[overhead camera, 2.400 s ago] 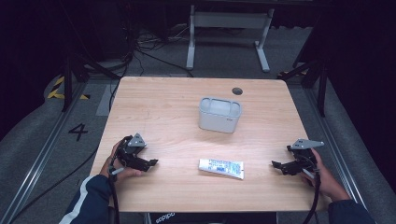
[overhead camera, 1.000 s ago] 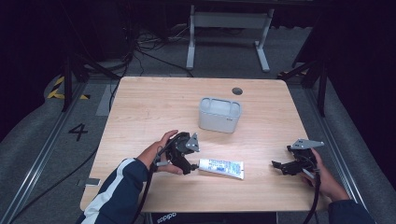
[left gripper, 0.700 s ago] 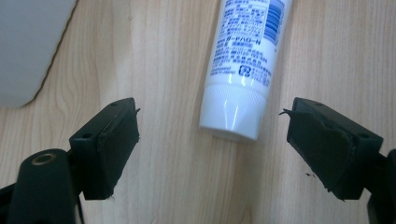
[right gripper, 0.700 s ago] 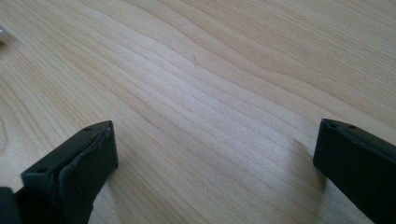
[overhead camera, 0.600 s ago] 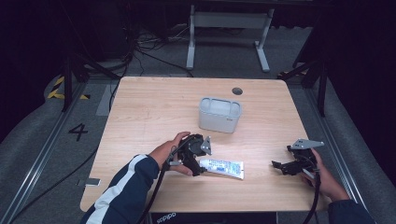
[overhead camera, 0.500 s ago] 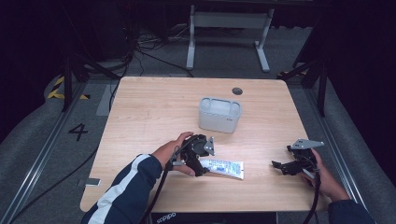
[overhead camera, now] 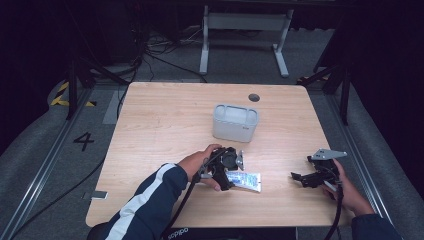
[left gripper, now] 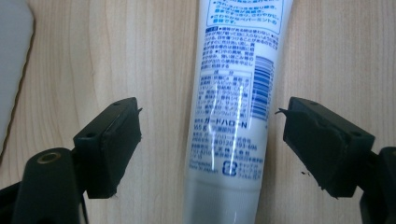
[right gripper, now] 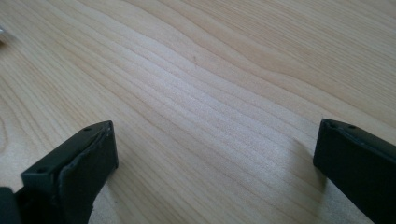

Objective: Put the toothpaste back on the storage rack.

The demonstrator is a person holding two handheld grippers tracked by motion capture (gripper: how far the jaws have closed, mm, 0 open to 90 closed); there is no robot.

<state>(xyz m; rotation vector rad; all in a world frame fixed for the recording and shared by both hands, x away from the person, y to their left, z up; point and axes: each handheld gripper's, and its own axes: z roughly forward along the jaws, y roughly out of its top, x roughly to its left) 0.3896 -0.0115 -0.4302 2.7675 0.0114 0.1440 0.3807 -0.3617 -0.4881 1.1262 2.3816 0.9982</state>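
Left tongs (left gripper: pixel 210 144) wide open, straddling tube (left gripper: pixel 233 107).

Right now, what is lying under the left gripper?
A white tube lies flat on the wooden table, between the open left gripper's jaws, untouched. The tube's end nearest the camera is out of frame.

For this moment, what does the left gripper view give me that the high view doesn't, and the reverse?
Left gripper view alone: the small blue print and barcode on the white plastic tube, lying between the left gripper's open black fingers, neither touching it. High view alone: the grey rectangular plastic container in full, the right gripper near the table's right edge, and both forearms. Shared: the tube, the left gripper and the light wooden table.
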